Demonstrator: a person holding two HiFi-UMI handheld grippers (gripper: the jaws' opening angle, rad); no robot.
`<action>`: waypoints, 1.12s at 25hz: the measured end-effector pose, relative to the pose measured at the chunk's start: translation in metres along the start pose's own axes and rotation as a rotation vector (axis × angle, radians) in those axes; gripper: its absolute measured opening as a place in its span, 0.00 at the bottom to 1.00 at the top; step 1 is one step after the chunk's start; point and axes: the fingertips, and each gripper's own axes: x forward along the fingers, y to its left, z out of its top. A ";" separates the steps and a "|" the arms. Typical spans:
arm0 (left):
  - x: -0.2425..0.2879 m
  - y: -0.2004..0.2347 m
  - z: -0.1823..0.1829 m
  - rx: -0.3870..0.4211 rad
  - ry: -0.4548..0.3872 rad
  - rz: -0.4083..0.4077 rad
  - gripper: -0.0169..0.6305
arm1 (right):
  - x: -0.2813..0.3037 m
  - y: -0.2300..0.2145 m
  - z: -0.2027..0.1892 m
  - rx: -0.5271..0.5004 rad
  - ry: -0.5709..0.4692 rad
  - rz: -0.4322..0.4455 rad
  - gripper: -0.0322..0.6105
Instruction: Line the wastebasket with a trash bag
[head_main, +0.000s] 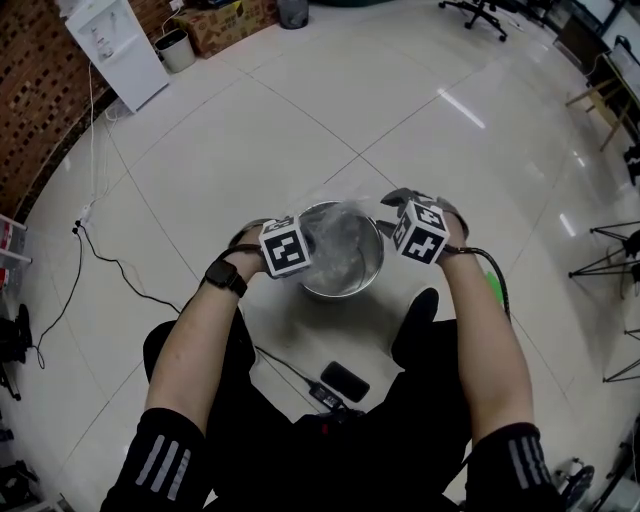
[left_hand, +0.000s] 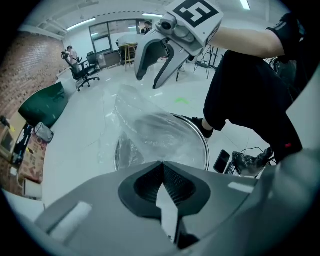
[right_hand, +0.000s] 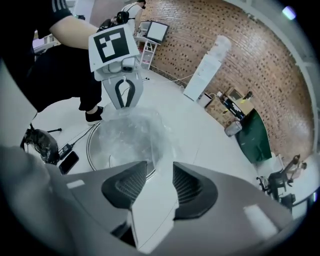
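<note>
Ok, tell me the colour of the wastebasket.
The wastebasket is shiny silver metal under a clear trash bag; the head view shows it best.

In the head view the left cube (head_main: 285, 247) and right cube (head_main: 420, 231) cover the jaws under them, along with the stretches of the wastebasket (head_main: 340, 293) rim beneath. The clear bag (head_main: 343, 238) blurs the wastebasket's inside, so its bottom cannot be made out. In the left gripper view the left gripper (left_hand: 161, 164) has its jaws together just short of the wastebasket, but whether film is nipped between them cannot be told. A dark flat thing (head_main: 345, 381) on the floor near the wastebasket is too small to name. Far right of the wastebasket, black frames (head_main: 612, 250) are cut off by the picture's edge.
</note>
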 end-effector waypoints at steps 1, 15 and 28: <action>0.000 -0.001 0.001 0.004 0.000 -0.005 0.02 | 0.003 -0.001 0.002 -0.005 -0.009 -0.003 0.32; -0.003 -0.034 0.024 0.136 -0.053 -0.074 0.02 | 0.016 0.032 -0.013 -0.016 0.037 0.193 0.06; 0.019 -0.106 0.006 0.279 0.038 -0.242 0.08 | 0.021 0.126 -0.087 0.074 0.178 0.564 0.06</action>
